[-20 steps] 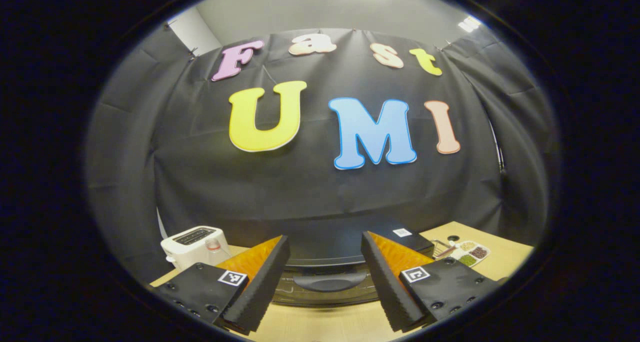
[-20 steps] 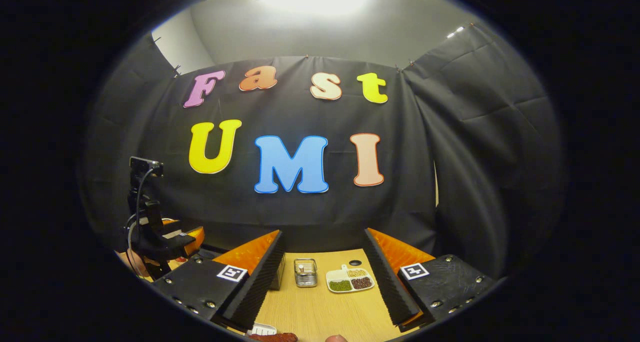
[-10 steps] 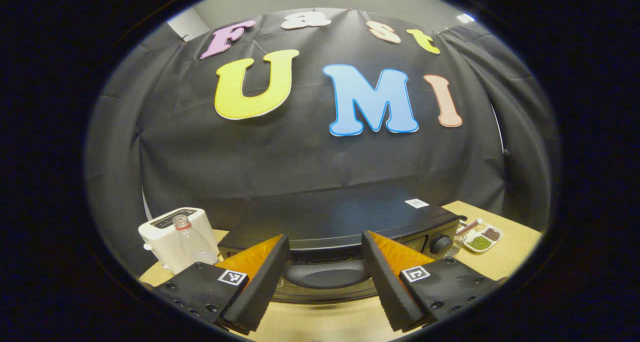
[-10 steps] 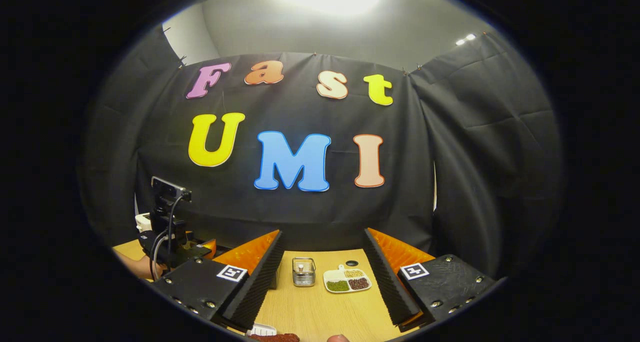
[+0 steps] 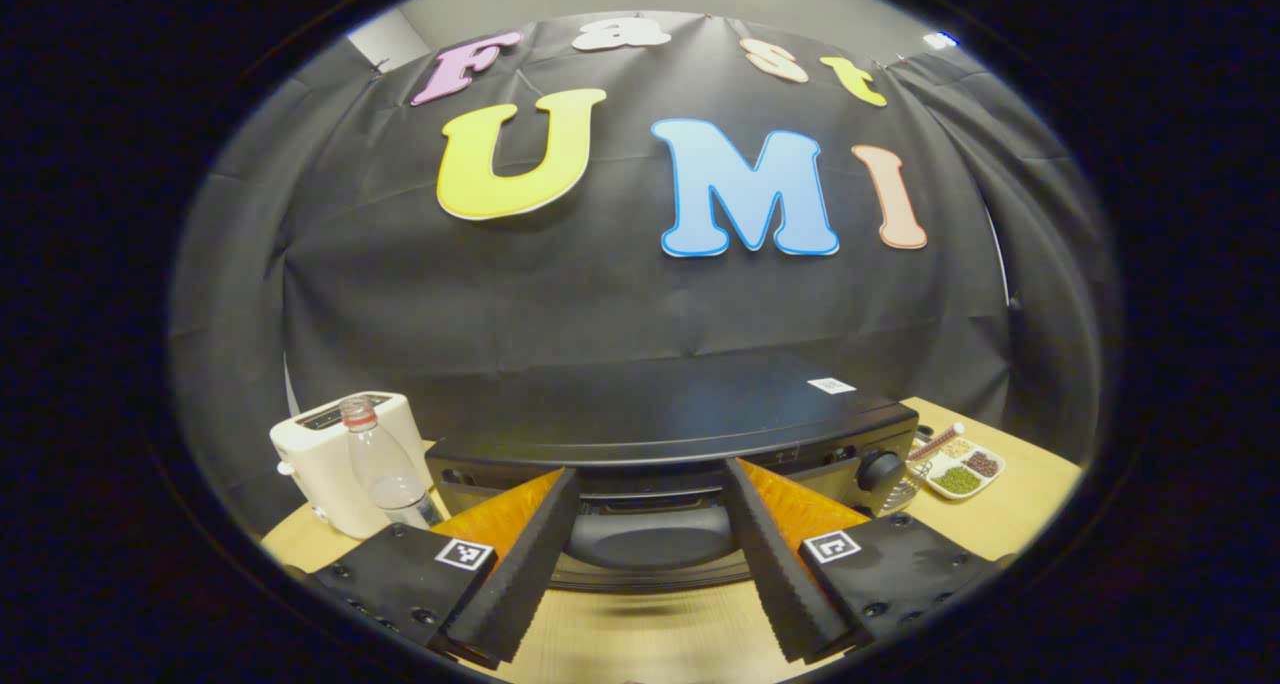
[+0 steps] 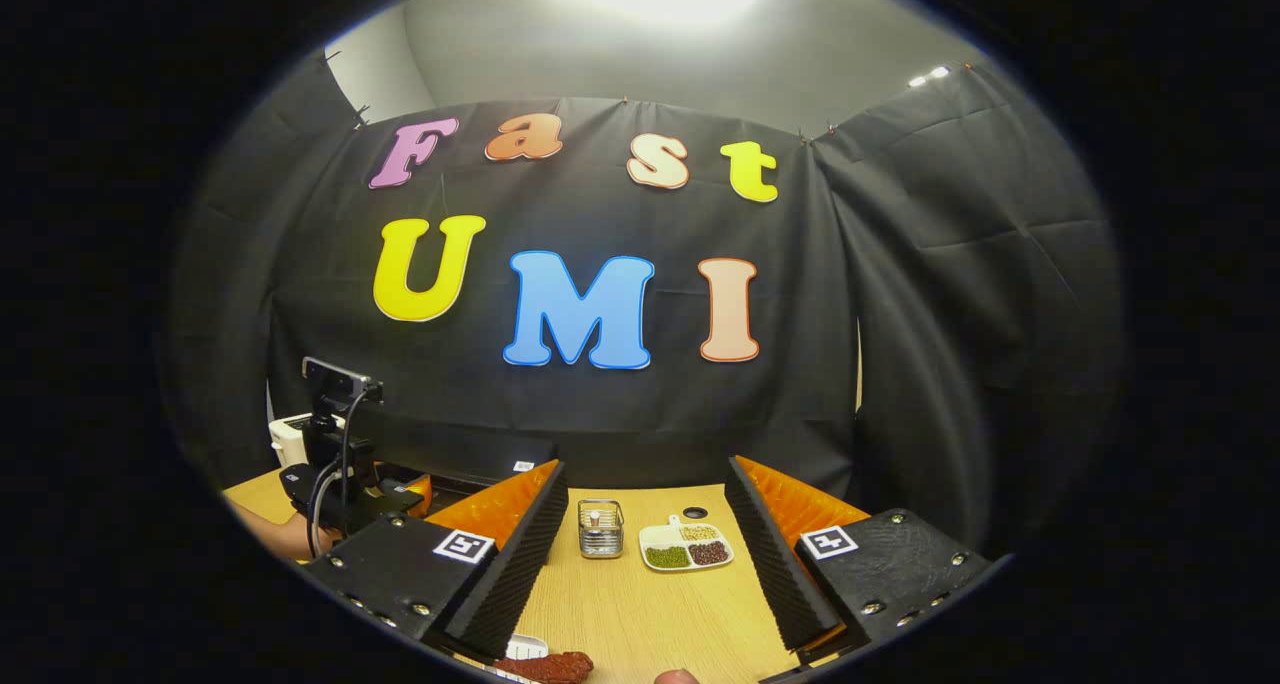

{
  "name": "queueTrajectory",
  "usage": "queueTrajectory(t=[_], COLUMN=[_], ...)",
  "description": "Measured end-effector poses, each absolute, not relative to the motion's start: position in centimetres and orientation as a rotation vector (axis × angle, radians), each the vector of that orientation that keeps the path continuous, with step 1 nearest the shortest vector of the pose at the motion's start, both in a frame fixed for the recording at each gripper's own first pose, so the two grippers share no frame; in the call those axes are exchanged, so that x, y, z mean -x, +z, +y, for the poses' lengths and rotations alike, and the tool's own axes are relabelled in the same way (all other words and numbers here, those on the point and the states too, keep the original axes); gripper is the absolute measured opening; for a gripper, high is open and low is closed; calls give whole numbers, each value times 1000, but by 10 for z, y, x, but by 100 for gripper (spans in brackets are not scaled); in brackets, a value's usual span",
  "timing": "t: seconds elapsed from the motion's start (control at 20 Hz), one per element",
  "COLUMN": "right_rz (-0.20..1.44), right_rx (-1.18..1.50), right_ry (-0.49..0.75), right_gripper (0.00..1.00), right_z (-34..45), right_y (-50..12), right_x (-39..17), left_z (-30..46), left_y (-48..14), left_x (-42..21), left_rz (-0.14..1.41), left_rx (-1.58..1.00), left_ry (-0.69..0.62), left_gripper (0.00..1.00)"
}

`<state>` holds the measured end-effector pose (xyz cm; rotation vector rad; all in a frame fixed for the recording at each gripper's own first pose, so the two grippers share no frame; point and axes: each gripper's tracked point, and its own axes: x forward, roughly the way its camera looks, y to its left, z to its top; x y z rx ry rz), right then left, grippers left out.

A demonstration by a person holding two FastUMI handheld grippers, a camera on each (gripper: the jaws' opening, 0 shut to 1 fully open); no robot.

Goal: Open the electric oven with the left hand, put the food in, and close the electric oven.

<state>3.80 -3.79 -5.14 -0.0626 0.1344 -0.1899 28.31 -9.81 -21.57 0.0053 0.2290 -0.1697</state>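
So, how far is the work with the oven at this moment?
Nothing looks finished yet. The electric oven looks closed. In hand: the left tongs are open, with the door handle between the fingers, but not gripping it. The right tongs are open and hold nothing; the food lies on the table below them. Left to do: open the door, put the food in, close it.

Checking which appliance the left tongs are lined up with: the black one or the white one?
The black electric oven: its handle sits between the open left tongs. The white toaster stands off to the side.
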Motion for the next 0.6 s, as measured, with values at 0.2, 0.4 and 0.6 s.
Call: queueTrajectory(t=[0.2,0.4,0.6], right_rz=[133,143,144], right_rx=[54,55,59], right_ry=[-162,-118,-85], right_gripper=[96,96,96], right_z=[-35,-28,-24], right_y=[-52,-55,-56], right_x=[-35,-30,-24], left_z=[-93,-90,-90], left_y=[-222,-236,-247], left_x=[-252,-226,-208], left_rz=[236,271,295], left_rx=[-19,-18,-46], left_ry=[-170,-172,-158], left_gripper=[99,97,100])
